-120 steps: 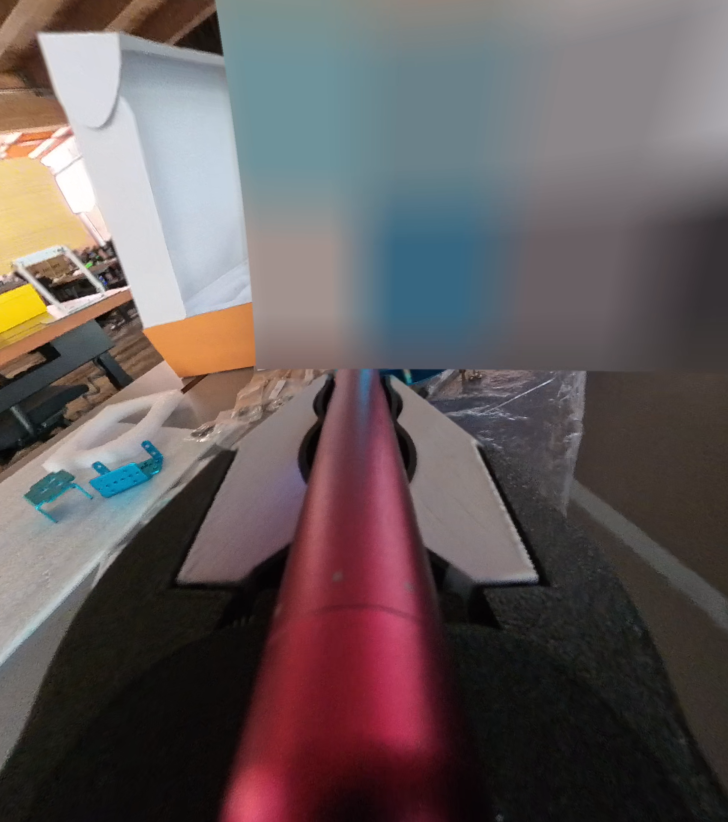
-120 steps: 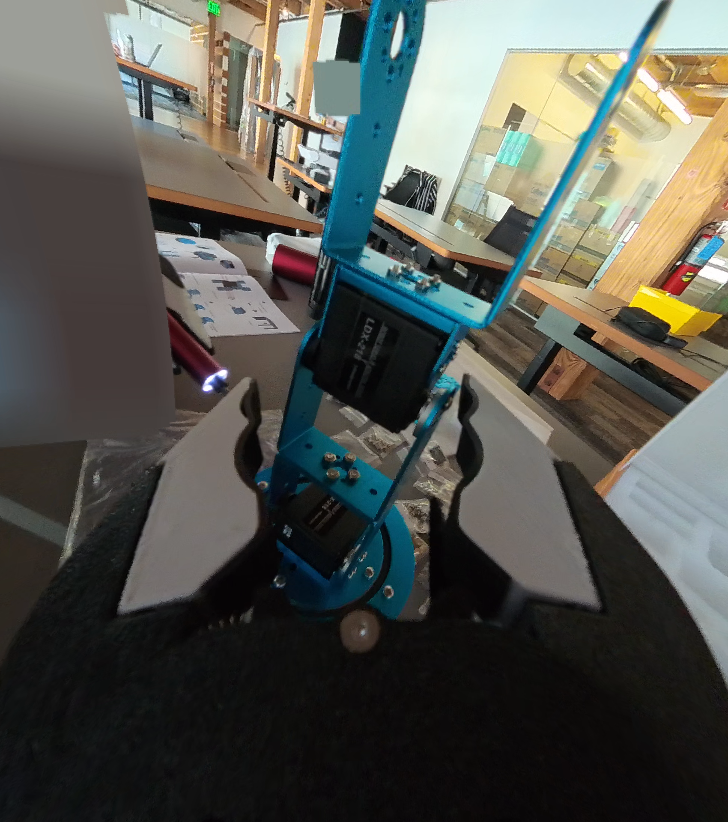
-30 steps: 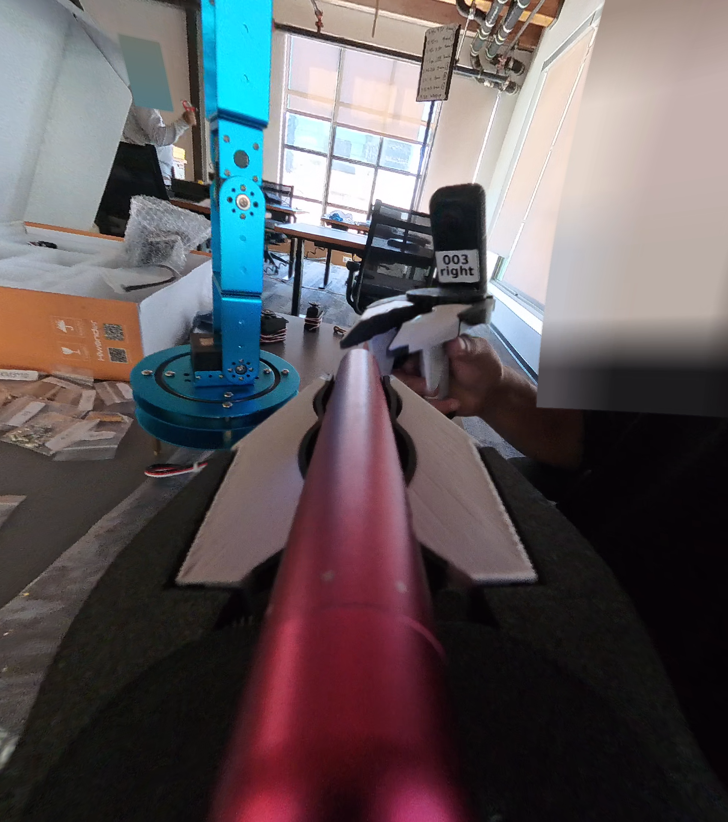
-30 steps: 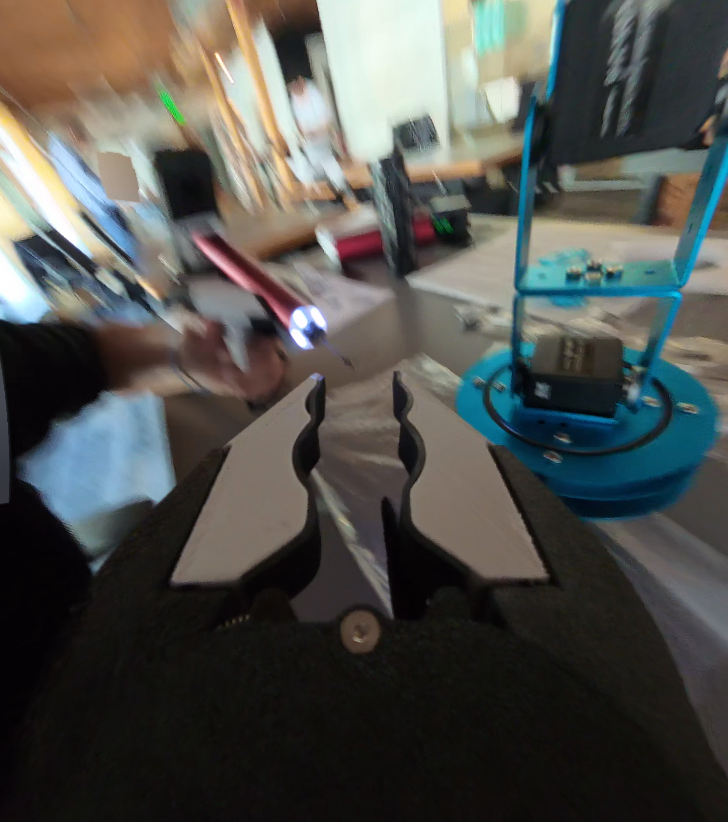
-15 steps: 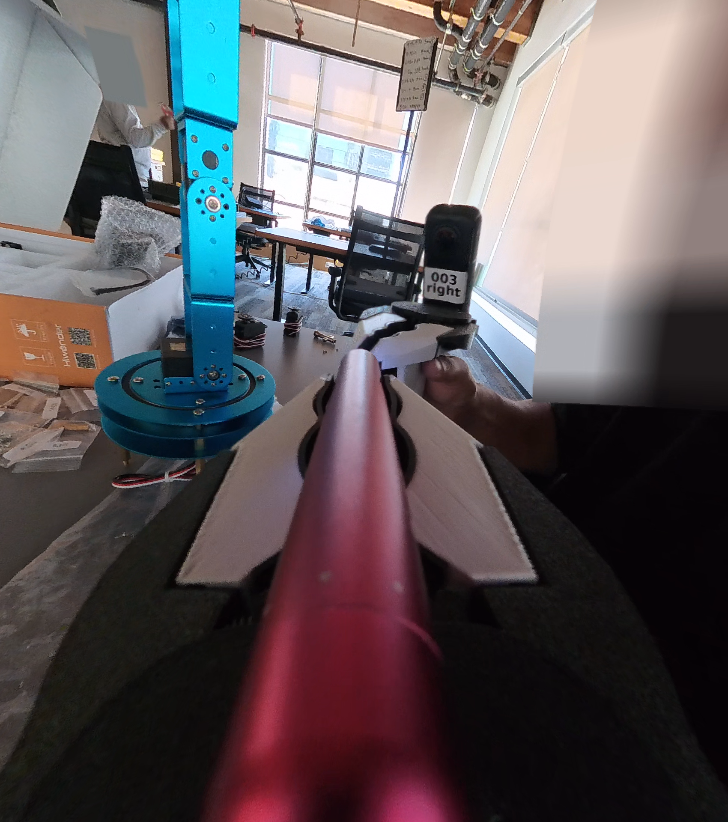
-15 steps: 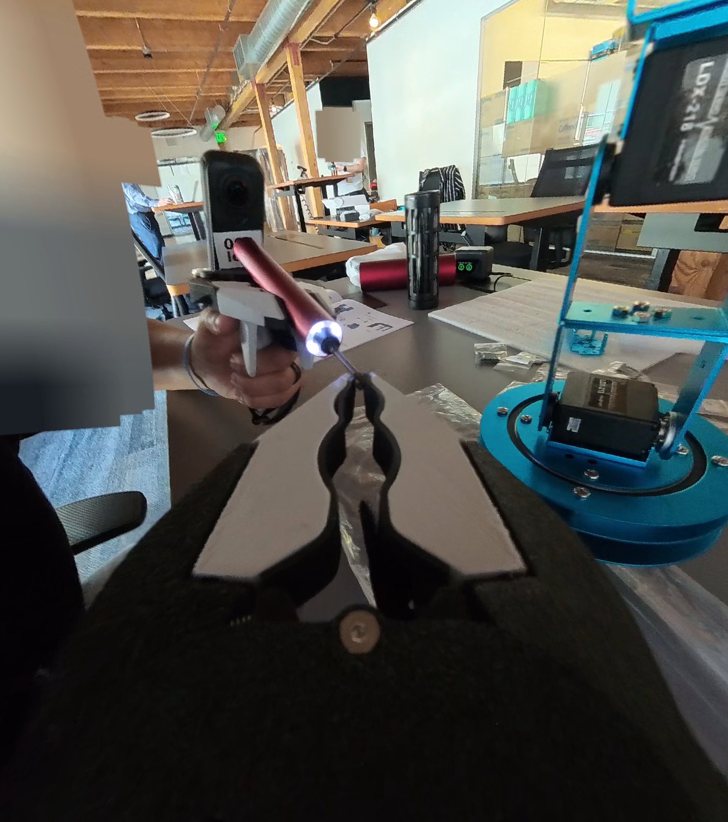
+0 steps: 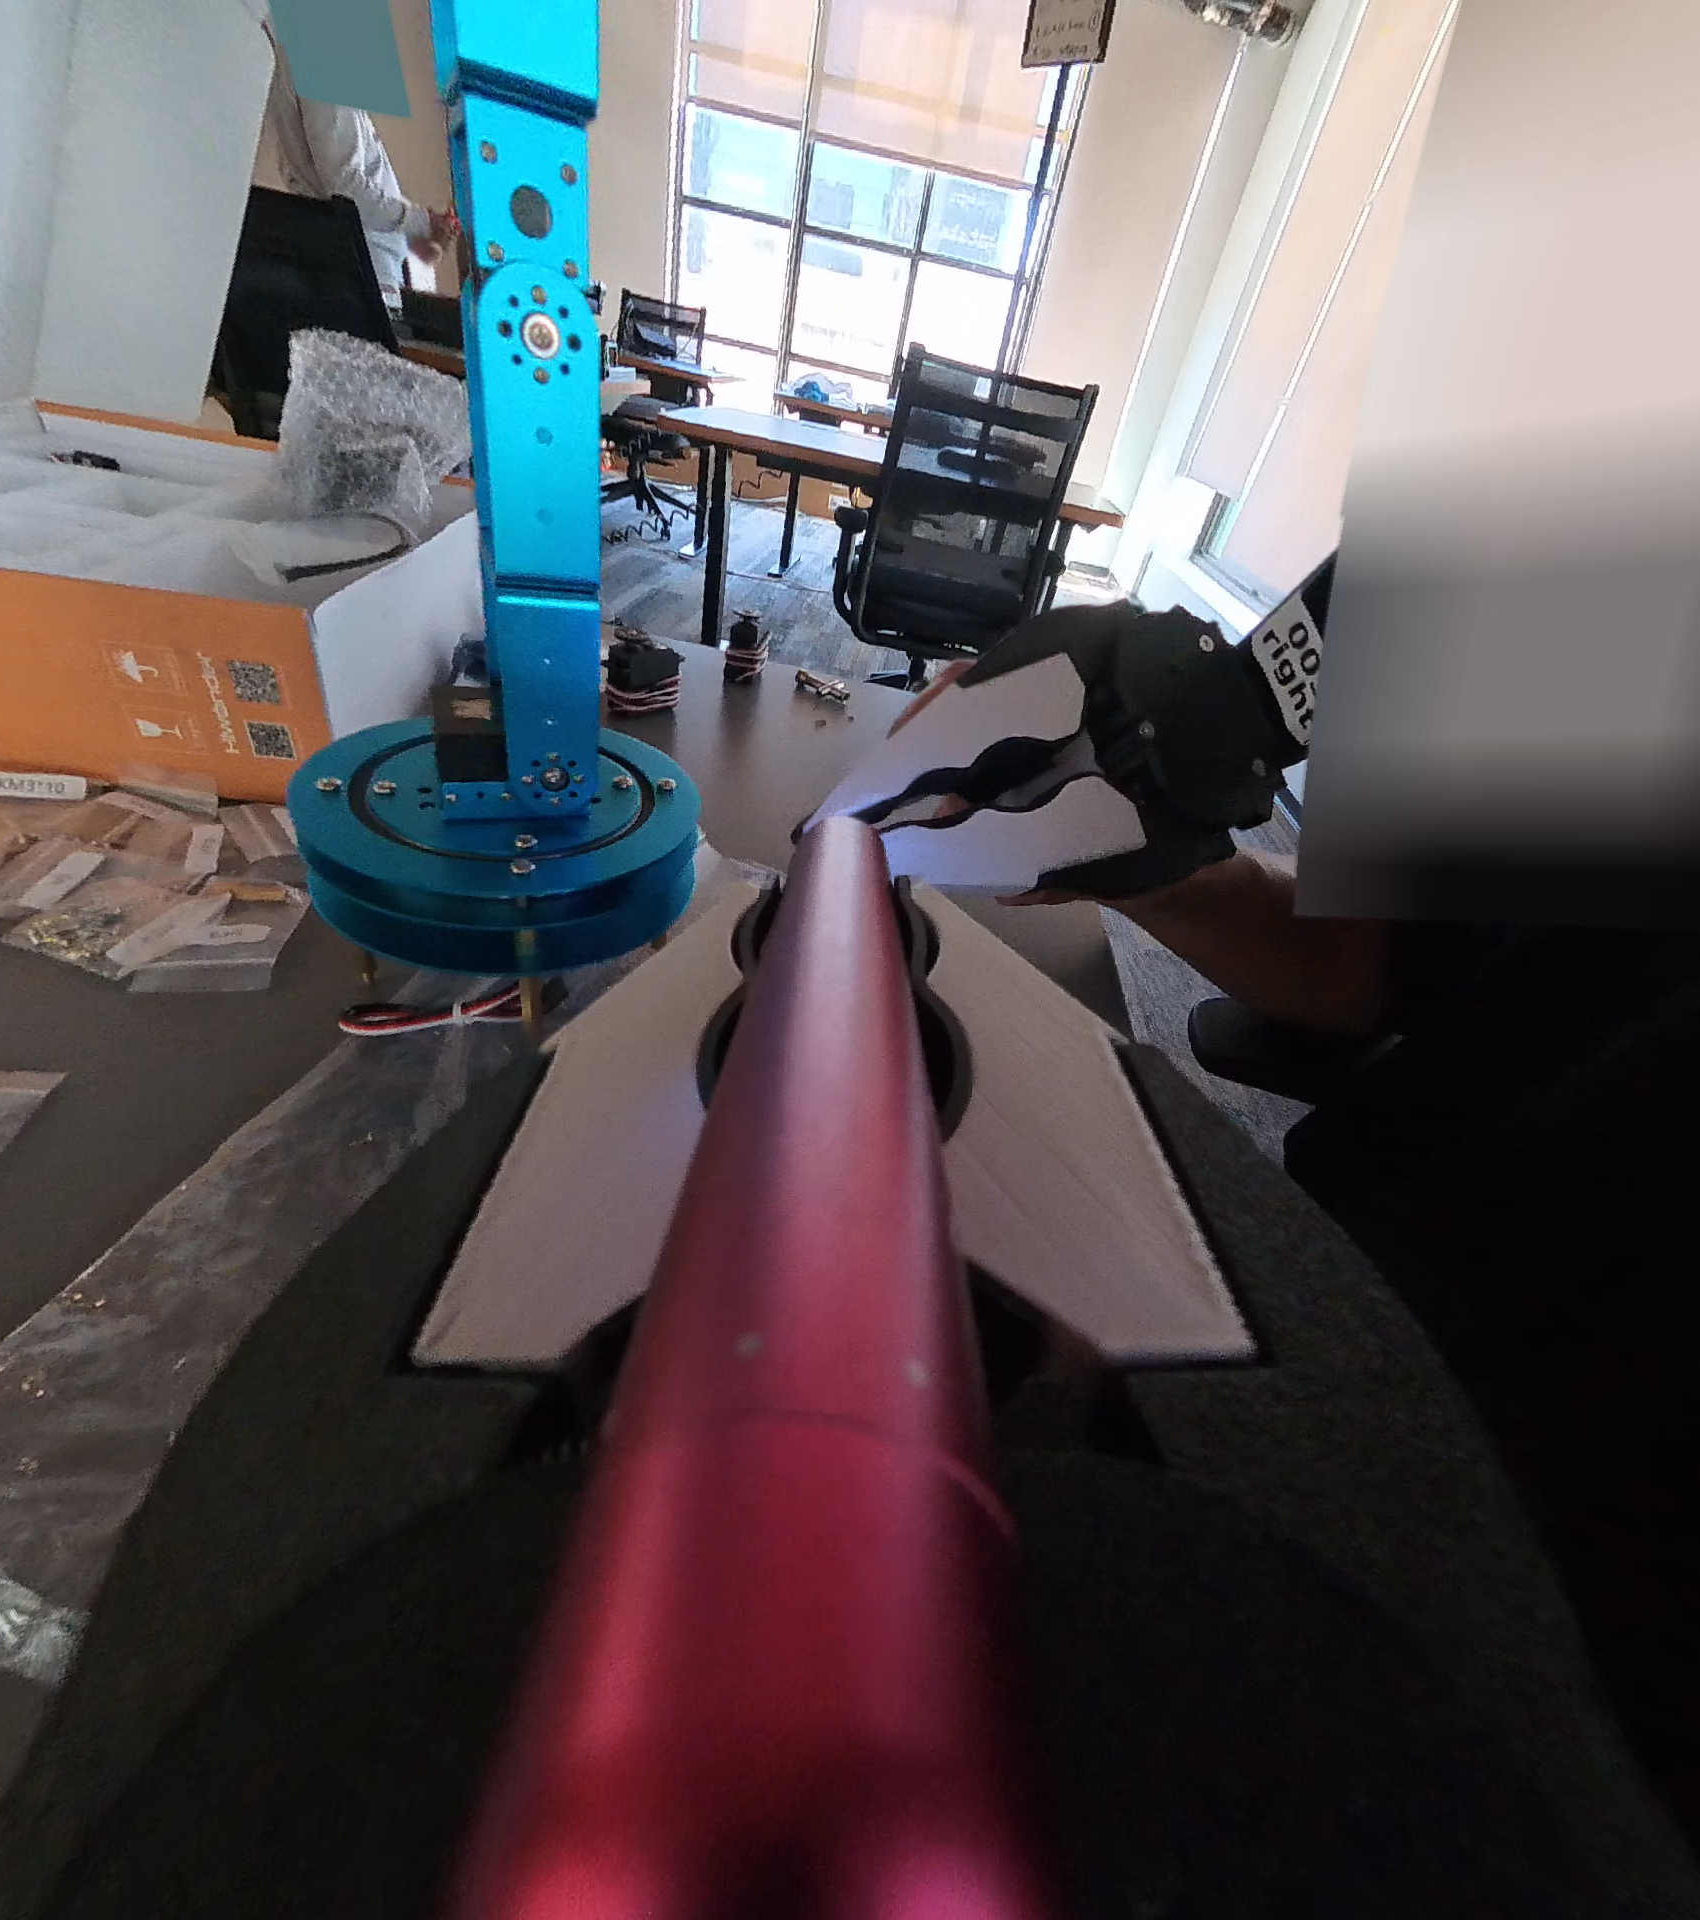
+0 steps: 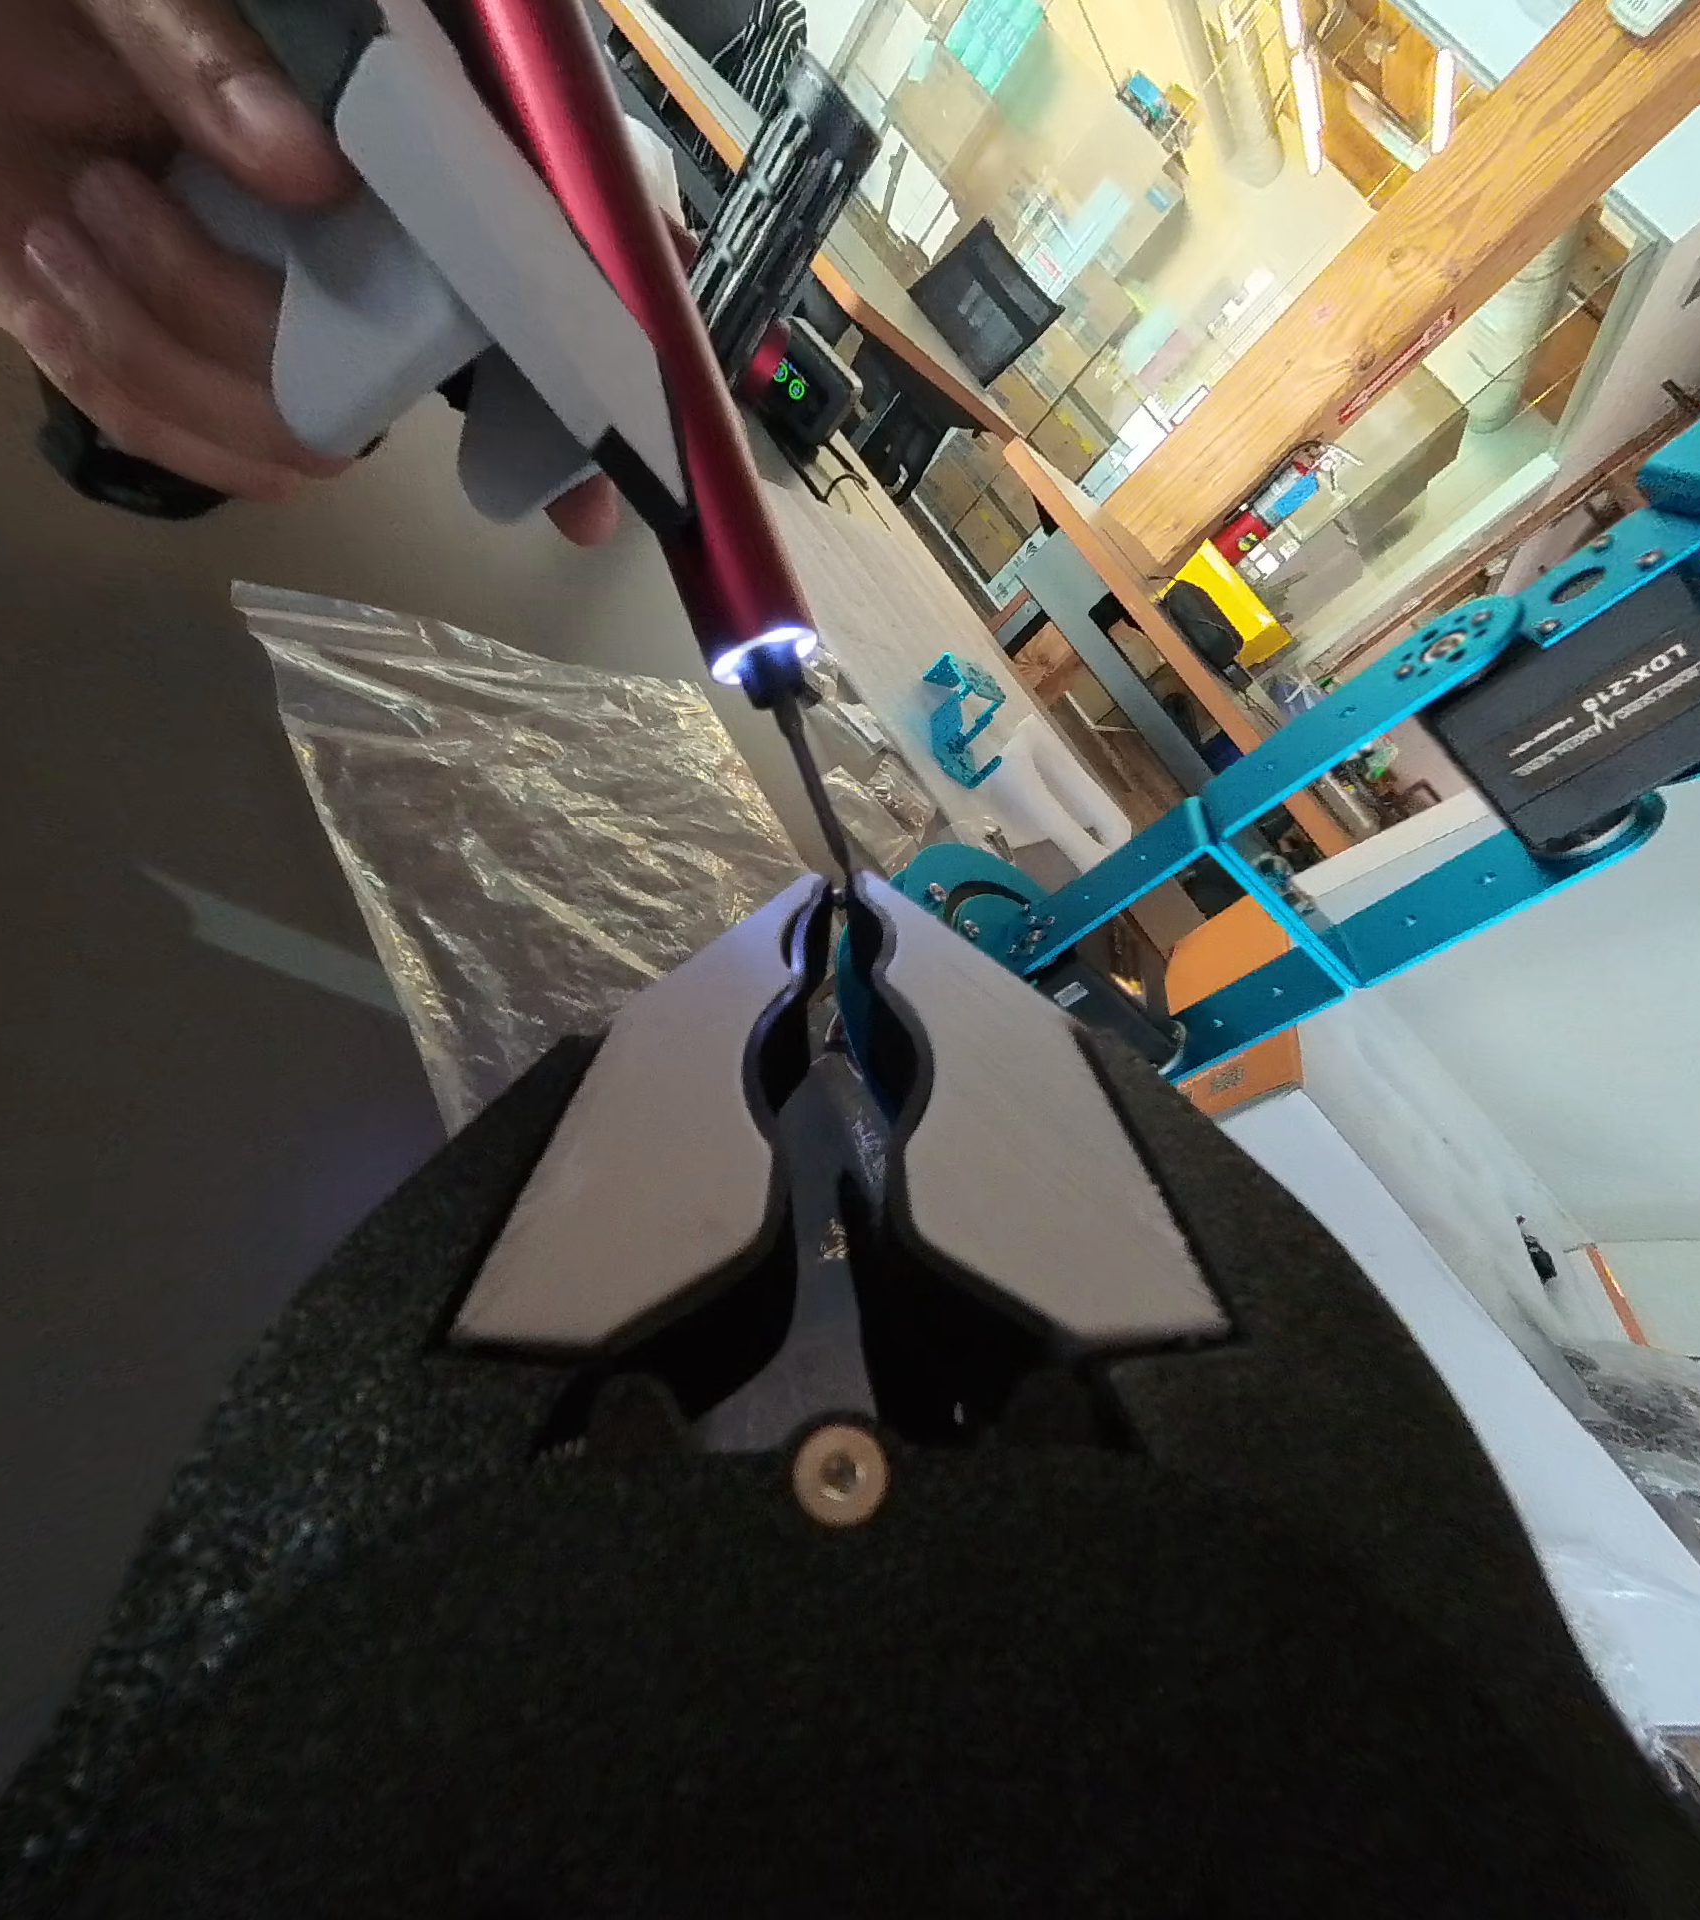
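My left gripper is shut on a red electric screwdriver that runs forward between its fingers. In the right wrist view the screwdriver comes down from the upper left with its light ring lit. My right gripper is shut, its fingertips pinching the end of the screwdriver's thin black bit. The right gripper also shows at the screwdriver's far end in the left wrist view. A blue robot arm on a round blue base stands just left of both grippers and shows tilted in the right wrist view.
An open orange and white box with bubble wrap lies behind the blue base. Small bags of screws lie at the left. A clear plastic bag lies under the grippers. Two small servos and an office chair are farther back. Tip to tip, the grippers are about 7 cm apart.
My right gripper let go of the blue arm, came to the screwdriver's tip, rolled over and shut on the bit. My left gripper swung round to face the blue arm, still holding the screwdriver.
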`<state>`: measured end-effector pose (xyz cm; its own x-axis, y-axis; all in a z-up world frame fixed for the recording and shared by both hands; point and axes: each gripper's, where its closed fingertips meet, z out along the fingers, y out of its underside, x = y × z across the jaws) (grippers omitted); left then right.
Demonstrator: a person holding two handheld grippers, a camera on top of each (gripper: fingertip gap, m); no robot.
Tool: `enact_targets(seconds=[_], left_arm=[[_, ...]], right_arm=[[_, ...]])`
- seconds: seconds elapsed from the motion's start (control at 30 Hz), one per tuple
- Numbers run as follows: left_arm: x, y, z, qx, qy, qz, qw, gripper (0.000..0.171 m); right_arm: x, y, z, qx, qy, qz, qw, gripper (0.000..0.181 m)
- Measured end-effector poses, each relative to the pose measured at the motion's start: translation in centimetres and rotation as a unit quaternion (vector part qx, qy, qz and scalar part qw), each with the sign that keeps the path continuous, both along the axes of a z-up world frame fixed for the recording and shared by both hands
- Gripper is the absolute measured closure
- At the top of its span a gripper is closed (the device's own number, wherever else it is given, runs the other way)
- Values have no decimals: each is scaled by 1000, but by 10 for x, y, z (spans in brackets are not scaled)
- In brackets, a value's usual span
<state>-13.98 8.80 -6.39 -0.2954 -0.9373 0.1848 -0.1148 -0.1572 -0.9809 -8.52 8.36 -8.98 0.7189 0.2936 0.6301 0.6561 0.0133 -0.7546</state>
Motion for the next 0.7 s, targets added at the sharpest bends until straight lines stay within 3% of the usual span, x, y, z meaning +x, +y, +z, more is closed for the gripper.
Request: enact_targets(seconds=[0.27,0.7], left_arm=[[1,3,-9,-7,23,5,1000,150],[3,4,-14,-10,33,10,999,150]], right_arm=[[2,2,-6,12,-57,-23,998,180],[1,3,-14,3,-71,-19,997,181]])
